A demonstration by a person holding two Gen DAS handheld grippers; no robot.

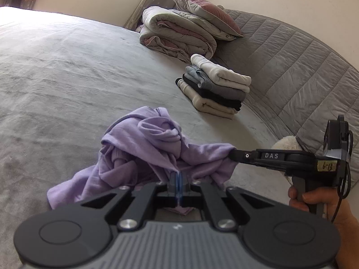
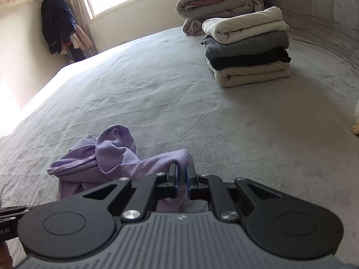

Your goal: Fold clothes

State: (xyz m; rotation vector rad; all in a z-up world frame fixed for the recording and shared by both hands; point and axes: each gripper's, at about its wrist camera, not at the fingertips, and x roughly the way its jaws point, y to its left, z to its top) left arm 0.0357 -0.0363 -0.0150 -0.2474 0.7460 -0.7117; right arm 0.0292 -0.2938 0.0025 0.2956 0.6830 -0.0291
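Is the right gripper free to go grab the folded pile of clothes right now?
Probably not: the right gripper is shut on the purple top, though bare bed lies between it and the folded pile.

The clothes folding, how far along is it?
Done: a stack of folded garments sits on the grey bed. In hand: the crumpled lilac top, pinched by the left claw and right claw. Left: spreading and folding it.

Lilac garment (image 1: 143, 152); grey bed (image 1: 67, 78); cream, grey, black, beige folded stack (image 2: 246, 47); grey-and-pink quilt (image 1: 177, 33); black tools with blue pads (image 2: 188, 179).
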